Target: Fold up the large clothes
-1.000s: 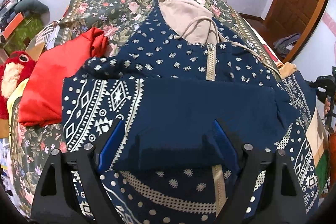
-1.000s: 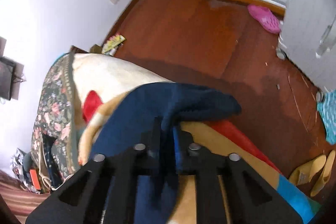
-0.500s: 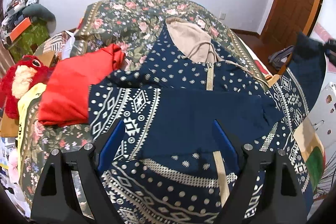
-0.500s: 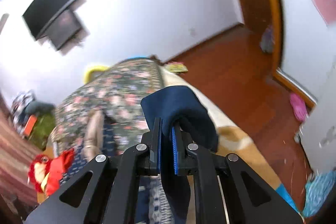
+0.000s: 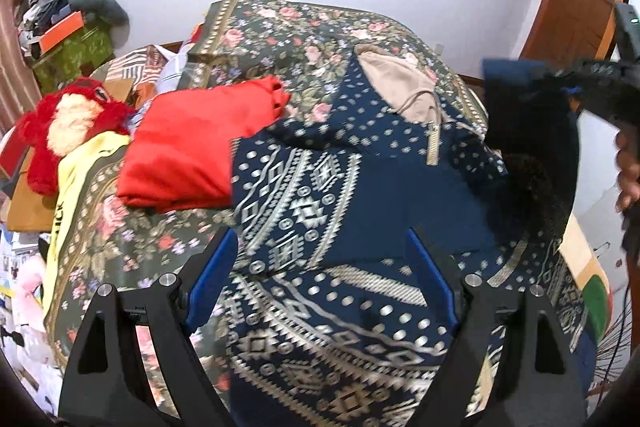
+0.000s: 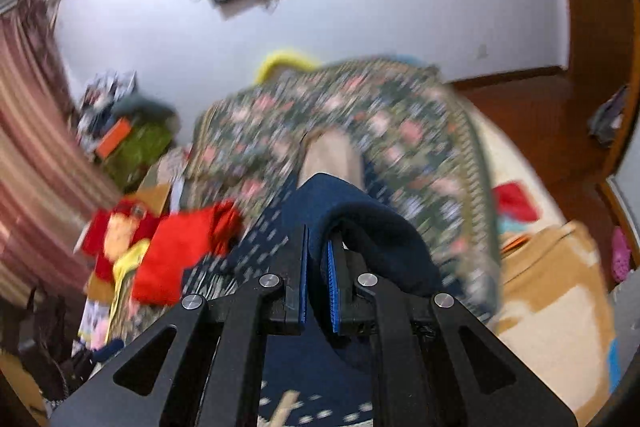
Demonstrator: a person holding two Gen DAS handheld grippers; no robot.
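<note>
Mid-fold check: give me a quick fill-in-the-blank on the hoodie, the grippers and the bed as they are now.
1. The right gripper is shut on the hoodie's ____.
2. The left gripper hangs ____ above the hoodie, holding nothing.
3. Left of the hoodie lies a folded ____ garment.

Missing: sleeve; open; red

From my left camera, the navy patterned hoodie (image 5: pixel 360 195) lies spread across the floral bedspread (image 5: pixel 288 39), beige hood lining toward the wall. My left gripper (image 5: pixel 320 275) hangs above the hoodie's lower half, jaws wide, nothing between them. Just left of the hoodie sits a folded red garment (image 5: pixel 188 151), touching its edge; further left, a red plush toy (image 5: pixel 68 123). At the hoodie's right side my right gripper (image 5: pixel 568 91) pinches a raised navy sleeve (image 5: pixel 528 131).
</note>
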